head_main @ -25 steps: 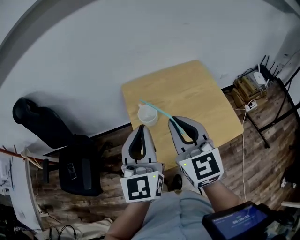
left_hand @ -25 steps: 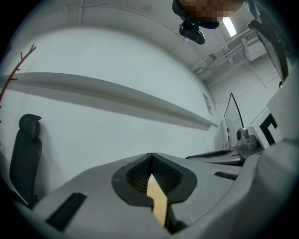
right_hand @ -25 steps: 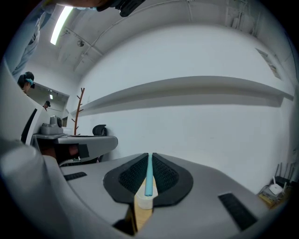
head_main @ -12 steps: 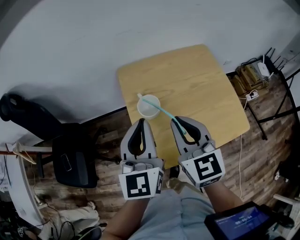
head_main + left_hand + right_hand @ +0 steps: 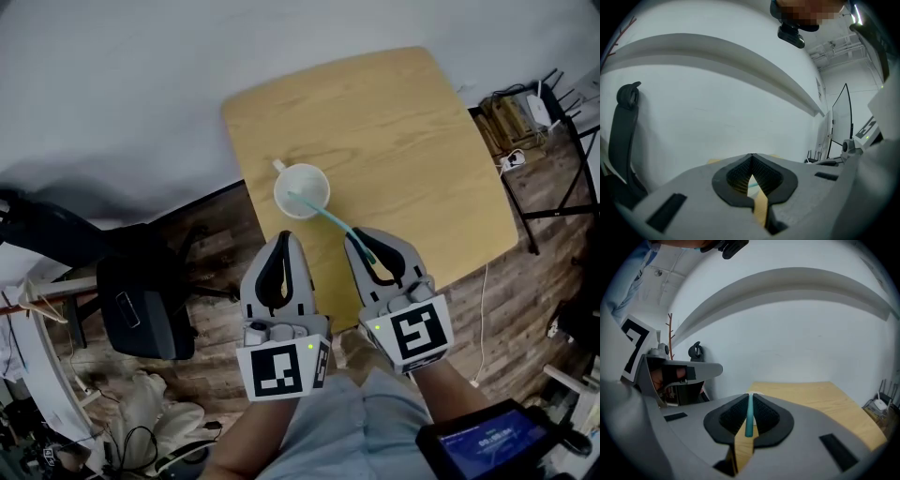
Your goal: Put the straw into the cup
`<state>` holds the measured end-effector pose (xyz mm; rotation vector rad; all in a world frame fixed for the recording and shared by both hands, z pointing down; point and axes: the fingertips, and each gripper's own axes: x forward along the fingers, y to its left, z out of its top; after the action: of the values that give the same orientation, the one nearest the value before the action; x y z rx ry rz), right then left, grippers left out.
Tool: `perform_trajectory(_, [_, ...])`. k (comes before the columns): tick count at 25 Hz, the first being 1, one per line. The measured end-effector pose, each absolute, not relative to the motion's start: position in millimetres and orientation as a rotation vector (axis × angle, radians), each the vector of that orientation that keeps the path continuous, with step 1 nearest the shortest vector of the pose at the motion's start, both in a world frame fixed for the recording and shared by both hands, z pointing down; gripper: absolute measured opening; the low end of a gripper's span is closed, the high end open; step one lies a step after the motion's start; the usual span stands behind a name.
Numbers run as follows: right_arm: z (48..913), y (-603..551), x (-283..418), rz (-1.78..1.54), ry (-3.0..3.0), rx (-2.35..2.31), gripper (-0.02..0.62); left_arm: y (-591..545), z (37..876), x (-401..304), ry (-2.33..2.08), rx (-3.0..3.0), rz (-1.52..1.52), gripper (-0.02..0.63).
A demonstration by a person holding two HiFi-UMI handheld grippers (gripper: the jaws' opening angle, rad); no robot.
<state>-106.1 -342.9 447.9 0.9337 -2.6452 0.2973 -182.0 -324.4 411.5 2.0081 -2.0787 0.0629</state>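
Observation:
A white cup stands near the left edge of the wooden table. A teal straw slants from inside the cup's mouth back to my right gripper, which is shut on its near end. In the right gripper view the straw stands pinched between the closed pads. My left gripper is shut with nothing in it, hovering just in front of the cup; its pads meet at the tip.
A black office chair stands on the wooden floor left of the table. Cables and boxes lie on the floor at the right. A white wall rises behind the table.
The straw's far tip has come from across the cup's rim down into its mouth. The view has shifted, so table and cup sit higher and more central. Both grippers stay shut.

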Motion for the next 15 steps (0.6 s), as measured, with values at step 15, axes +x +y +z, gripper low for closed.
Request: perform_trajectory(15, [495.6,-360.9,-120.0,0.379,-2.577,0.946,0.031,-342.1,455.3,-197.6,-2.011,1.949,0.105,-0.002])
